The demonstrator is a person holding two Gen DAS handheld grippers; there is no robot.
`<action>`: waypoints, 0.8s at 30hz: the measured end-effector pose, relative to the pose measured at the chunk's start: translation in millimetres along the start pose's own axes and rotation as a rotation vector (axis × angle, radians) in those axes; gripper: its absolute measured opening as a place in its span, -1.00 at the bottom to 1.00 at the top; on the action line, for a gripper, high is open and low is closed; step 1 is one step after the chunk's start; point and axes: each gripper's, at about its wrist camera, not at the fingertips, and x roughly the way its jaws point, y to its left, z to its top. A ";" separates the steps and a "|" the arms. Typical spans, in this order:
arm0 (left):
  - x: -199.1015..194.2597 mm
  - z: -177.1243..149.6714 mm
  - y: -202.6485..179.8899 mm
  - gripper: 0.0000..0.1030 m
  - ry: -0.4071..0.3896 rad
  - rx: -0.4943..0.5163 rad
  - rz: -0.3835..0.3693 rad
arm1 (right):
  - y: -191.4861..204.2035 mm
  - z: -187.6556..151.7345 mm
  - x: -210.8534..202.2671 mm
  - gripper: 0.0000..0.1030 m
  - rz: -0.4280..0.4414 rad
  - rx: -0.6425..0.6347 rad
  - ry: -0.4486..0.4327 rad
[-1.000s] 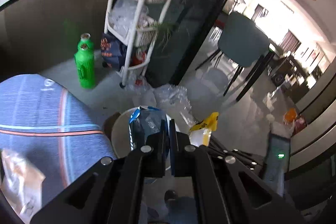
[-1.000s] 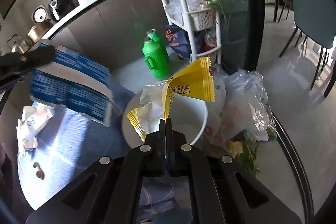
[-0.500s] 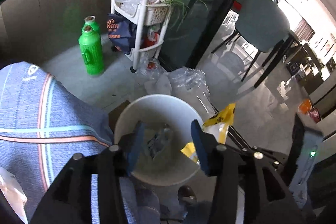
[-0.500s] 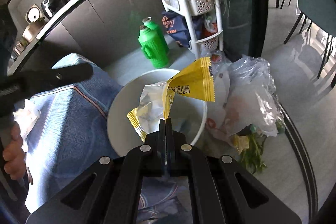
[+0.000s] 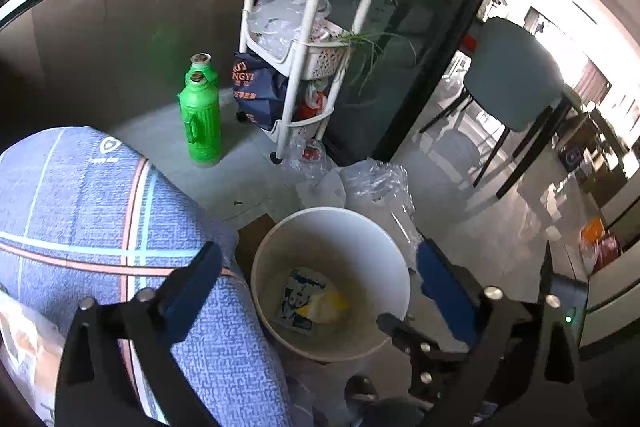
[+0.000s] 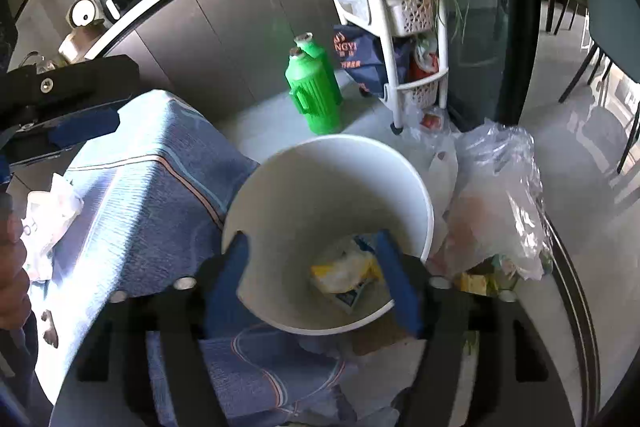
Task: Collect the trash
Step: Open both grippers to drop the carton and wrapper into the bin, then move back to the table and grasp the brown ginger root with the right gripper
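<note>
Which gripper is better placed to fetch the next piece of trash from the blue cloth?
Probably left. Both grippers are open and empty over the white bin. The left gripper sits beside the blue cloth, where a crumpled wrapper lies; the right gripper is farther away.

Two green bottles stood on the floor at ten o'clock. A white tiered rack rose at twelve, a dark blue bag beside it. A teal chair stood at two o'clock.

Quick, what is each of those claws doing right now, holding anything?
Left gripper: open, empty, above the bin.
Right gripper: open, empty, above it too.
</note>
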 end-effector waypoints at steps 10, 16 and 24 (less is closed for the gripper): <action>-69.3 -6.7 -4.4 0.93 -0.078 -0.058 0.050 | 26.1 0.9 -49.3 0.83 0.014 -0.049 -0.047; -141.1 -34.2 7.4 0.93 -0.178 -0.117 0.118 | 56.4 -6.6 -94.1 0.83 0.064 -0.082 -0.087; -217.7 -108.9 50.5 0.93 -0.208 -0.219 0.244 | 105.7 -23.5 -129.0 0.83 0.169 -0.152 -0.105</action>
